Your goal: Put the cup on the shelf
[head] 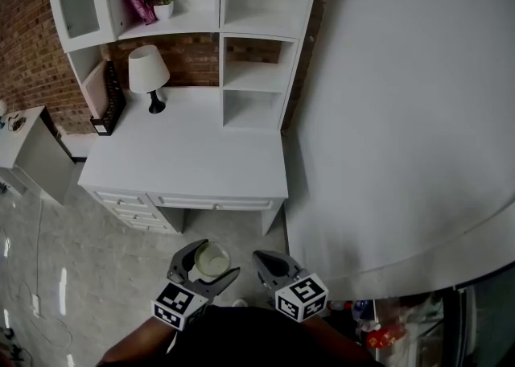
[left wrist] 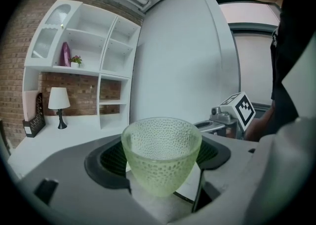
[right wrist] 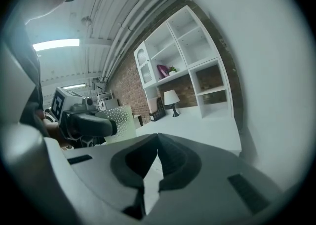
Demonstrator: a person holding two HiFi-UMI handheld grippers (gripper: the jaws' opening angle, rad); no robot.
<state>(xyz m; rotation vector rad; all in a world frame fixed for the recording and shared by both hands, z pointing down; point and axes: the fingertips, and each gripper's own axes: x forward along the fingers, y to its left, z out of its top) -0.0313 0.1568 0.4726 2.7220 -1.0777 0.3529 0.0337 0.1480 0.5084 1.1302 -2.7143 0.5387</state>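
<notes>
Cup (left wrist: pixel 161 154) sits upright, clamped between the left hand-held gripper (left wrist: pixel 163 169) jaws.

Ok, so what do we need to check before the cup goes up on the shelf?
1. Cup held firmly: ok. The left gripper has its jaws shut around it.
2. Cup upright: ok, rim facing up.
3. Right gripper out of the way: ok. It is shut, empty, and beside the left one.
4. Free spot on the shelf: ok. The right-hand compartments show nothing inside.
5. Lamp clear of the path: ok. It stands at the desk's left side.
6. Near enough to reach: probably not ok. Both grippers are in front of the desk, with its whole top between them and the shelf.
</notes>
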